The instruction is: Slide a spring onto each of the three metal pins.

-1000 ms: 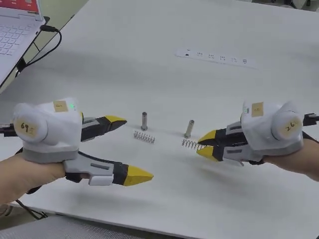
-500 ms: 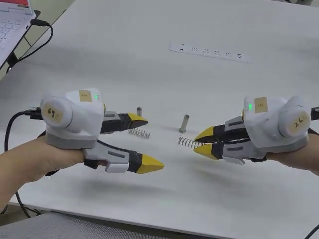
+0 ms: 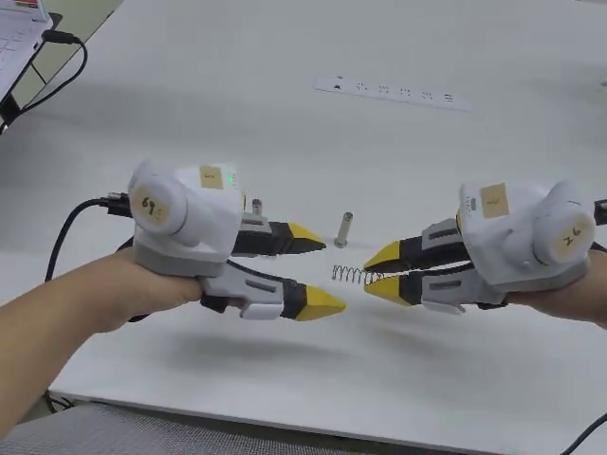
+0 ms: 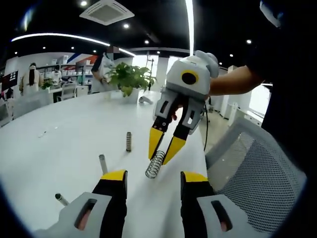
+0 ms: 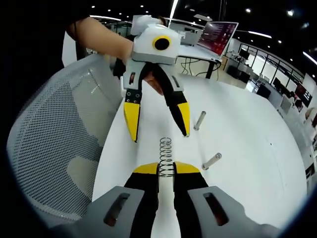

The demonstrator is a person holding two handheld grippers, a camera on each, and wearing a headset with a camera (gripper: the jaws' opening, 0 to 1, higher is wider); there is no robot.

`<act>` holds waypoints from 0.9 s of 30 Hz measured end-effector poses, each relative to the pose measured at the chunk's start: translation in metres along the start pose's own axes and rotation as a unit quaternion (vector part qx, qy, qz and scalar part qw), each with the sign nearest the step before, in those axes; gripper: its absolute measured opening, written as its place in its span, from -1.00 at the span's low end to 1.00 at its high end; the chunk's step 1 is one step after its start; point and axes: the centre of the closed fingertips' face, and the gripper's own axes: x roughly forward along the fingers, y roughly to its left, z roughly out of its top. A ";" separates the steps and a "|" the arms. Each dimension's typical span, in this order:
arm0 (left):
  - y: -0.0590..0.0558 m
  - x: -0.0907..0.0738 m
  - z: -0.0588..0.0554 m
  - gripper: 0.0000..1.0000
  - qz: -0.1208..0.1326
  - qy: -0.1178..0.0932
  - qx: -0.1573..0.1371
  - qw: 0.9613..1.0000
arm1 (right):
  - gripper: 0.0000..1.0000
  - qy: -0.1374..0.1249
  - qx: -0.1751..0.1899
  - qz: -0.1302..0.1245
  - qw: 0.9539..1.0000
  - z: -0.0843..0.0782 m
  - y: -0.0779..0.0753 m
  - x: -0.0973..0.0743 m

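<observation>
The left gripper [image 3: 325, 275] has swung in! A second ago its yellow tips sat to the left of both pins. Now they are past the second pin [image 3: 256, 206] and nearly up to the spring [image 3: 347, 274]. The gap between the two grippers is far narrower than before. Its tongs stand apart, one tip above the other in the head view, with nothing between them. The loose spring that lay by that second pin a second ago is now hidden behind the left gripper's body.

The right gripper [image 3: 377, 274] has barely shifted against the upright pin [image 3: 344, 229]. Its tongs are pinched on the spring's right-hand end, just as before.

The spring's long axis runs left to right across the desk [image 3: 285, 123], about level and in line with the right gripper's tongs. In the right gripper view the coil runs straight out from the closed tips. Its free end aims into the gap between the left gripper's parted tips and touches neither.

The spring sits just in front of the upright pin, on the person's side and apart from it. Whether the coil touches the desk, I cannot tell. The power strip [image 3: 391, 93] lies well beyond.
</observation>
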 end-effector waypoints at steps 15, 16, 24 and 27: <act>-0.004 0.003 0.004 -0.69 -0.029 0.004 0.016 0.999 | -0.85 -0.022 0.002 0.004 1.000 0.013 0.003 -0.005; -0.004 0.003 0.004 -0.72 -0.031 0.002 0.014 0.999 | -0.85 -0.022 0.003 0.004 1.000 0.013 0.003 -0.005; -0.007 0.006 0.008 -0.83 -0.035 -0.006 0.016 0.999 | -0.85 -0.029 0.004 0.009 1.000 0.018 0.006 -0.004; -0.008 0.006 0.009 -0.89 -0.036 -0.008 0.017 0.999 | -0.85 -0.032 0.004 0.010 0.999 0.020 0.006 -0.004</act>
